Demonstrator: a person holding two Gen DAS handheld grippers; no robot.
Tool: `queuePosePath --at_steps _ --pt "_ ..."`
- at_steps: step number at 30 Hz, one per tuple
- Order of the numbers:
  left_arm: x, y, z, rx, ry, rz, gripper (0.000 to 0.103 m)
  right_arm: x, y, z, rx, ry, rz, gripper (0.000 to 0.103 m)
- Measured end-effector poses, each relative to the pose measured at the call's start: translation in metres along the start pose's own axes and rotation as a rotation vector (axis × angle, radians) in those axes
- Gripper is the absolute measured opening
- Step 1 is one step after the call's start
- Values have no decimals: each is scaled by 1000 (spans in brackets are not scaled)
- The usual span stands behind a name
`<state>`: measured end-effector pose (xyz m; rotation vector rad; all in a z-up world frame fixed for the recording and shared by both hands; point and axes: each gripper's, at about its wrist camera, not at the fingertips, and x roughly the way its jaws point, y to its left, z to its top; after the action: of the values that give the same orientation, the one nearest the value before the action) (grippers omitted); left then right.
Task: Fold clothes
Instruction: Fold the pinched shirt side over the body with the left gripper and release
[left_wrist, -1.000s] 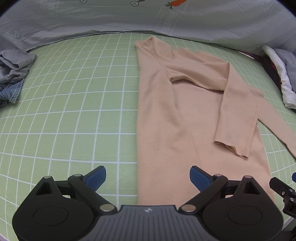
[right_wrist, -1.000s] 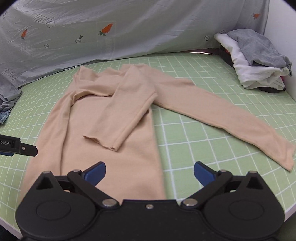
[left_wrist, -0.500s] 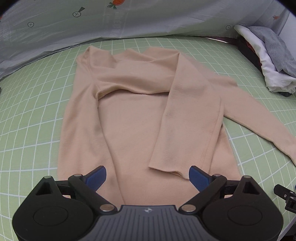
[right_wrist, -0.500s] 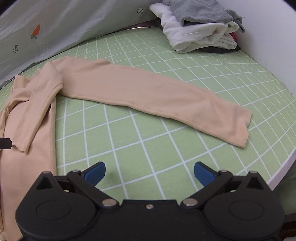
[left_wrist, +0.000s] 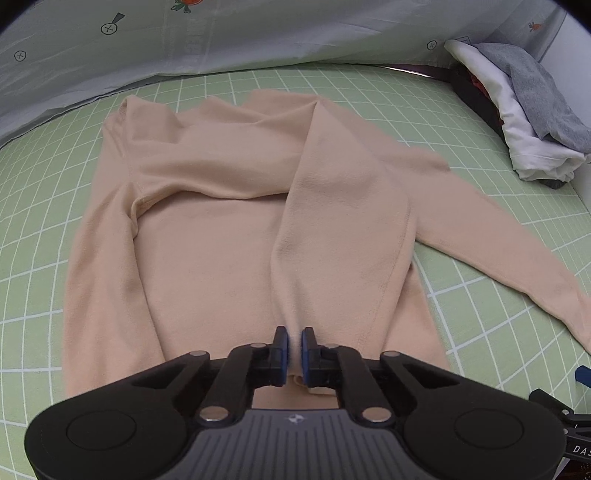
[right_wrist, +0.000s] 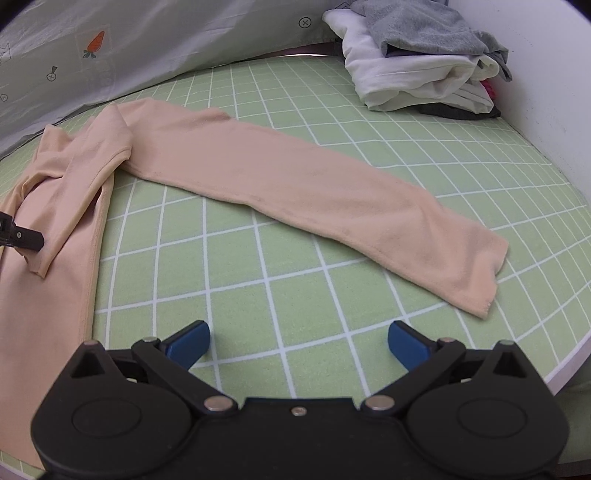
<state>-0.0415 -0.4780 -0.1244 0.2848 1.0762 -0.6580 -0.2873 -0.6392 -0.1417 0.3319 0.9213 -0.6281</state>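
Observation:
A peach long-sleeved sweater (left_wrist: 207, 258) lies flat on the green grid mat (left_wrist: 44, 221). One sleeve (left_wrist: 332, 229) is folded down over the body. My left gripper (left_wrist: 293, 341) is at that sleeve's cuff; its jaws are closing and the blue pads pinch the cuff fabric between them. The other sleeve (right_wrist: 314, 192) stretches out to the right across the mat, its cuff (right_wrist: 476, 273) near the table's edge. My right gripper (right_wrist: 299, 341) hovers open over bare mat in front of that sleeve, nothing between its fingers.
A pile of white and grey clothes (right_wrist: 424, 59) sits at the back right corner. A grey sheet with carrot prints (right_wrist: 147, 48) hangs behind the mat. The table's front-right edge (right_wrist: 569, 369) is close to the right gripper, beside a white wall.
The left gripper moved right, over the sweater, and went from wide open to shut on the folded sleeve's cuff. The right gripper swung right to the outstretched sleeve, still open.

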Motion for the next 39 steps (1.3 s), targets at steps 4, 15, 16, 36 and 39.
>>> queuePosePath --at_steps 4,15,16,36,39 --pt "-13 4 -3 -42 -17 -37 5 1 1 1 5 -3 -3 103" --pt "-77 41 -46 -287 -96 -244 5 3 9 2 39 -17 -29 103" --pt "-81 49 -53 -323 -98 -260 5 2 10 2 41 -19 -31 103" --pt "-95 143 -170 -758 29 -149 5 -6 27 -8 58 -35 -45 103" --pt "-89 144 -170 -752 58 -134 6 -6 28 -8 59 -34 -46 103"
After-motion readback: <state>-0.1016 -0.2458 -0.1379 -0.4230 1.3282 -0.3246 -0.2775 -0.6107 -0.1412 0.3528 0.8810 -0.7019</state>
